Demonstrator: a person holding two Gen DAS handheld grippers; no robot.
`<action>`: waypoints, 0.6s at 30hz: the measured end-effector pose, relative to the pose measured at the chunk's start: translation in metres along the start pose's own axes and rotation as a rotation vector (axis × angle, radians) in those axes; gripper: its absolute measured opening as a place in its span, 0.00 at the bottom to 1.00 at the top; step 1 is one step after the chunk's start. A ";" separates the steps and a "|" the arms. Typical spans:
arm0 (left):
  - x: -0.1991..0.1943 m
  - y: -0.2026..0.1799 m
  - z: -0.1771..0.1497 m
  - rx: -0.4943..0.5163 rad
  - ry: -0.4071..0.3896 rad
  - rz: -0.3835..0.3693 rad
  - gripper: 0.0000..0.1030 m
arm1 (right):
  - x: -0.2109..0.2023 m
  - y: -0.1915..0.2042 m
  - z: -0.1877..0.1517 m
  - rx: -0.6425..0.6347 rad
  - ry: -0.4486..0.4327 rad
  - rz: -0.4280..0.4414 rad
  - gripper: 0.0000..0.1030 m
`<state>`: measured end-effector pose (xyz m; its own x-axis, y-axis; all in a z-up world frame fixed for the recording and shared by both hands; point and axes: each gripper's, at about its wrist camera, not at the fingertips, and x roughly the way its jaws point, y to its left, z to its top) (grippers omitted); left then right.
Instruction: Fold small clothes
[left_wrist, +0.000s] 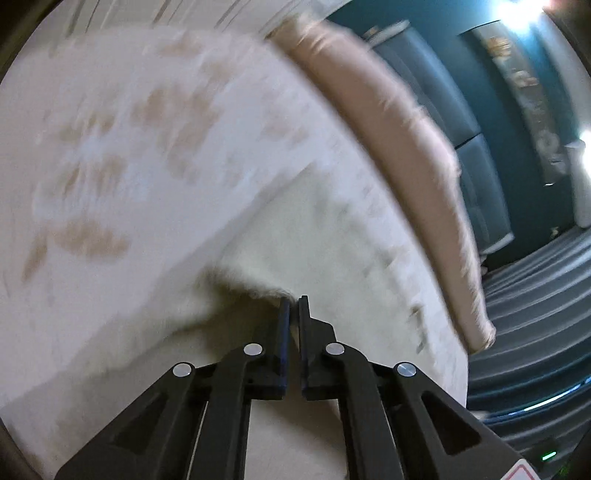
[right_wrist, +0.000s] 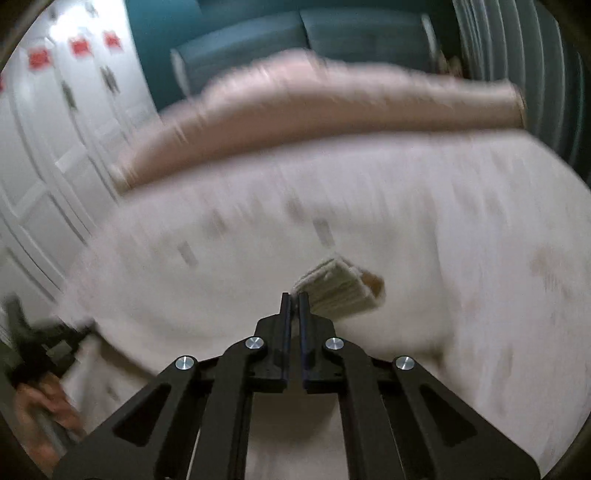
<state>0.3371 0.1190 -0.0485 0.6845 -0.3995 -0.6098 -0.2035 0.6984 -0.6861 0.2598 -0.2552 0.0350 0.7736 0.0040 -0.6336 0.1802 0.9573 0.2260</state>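
Mid-fold, likely: left gripper (left_wrist: 293, 301) and right gripper (right_wrist: 294, 297), jaws narrow, each pinching an edge of the cream garment (left_wrist: 147, 166) lifted over the table (left_wrist: 295, 432), near the pink pillow (left_wrist: 406, 147). Next: lay it flat.

Readable text: none in either view.
White doors (right_wrist: 55, 122): red patches (right_wrist: 79, 47), blurred, no letters legible.
Left tool (left_wrist: 293, 301): corner of a red-edged sticker (left_wrist: 522, 473), cut off, nothing readable.
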 end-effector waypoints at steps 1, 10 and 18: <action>-0.012 -0.012 0.006 0.039 -0.067 -0.024 0.00 | -0.017 0.005 0.018 0.000 -0.080 0.053 0.02; 0.006 -0.016 -0.005 0.095 -0.027 0.019 0.00 | 0.055 -0.079 0.013 0.162 0.027 -0.010 0.03; 0.024 -0.007 -0.048 0.032 0.127 -0.025 0.30 | 0.100 -0.128 -0.053 0.282 0.202 -0.030 0.05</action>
<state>0.3216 0.0759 -0.0775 0.5947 -0.4874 -0.6394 -0.1640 0.7051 -0.6899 0.2823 -0.3617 -0.0966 0.6342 0.0609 -0.7707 0.3838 0.8406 0.3822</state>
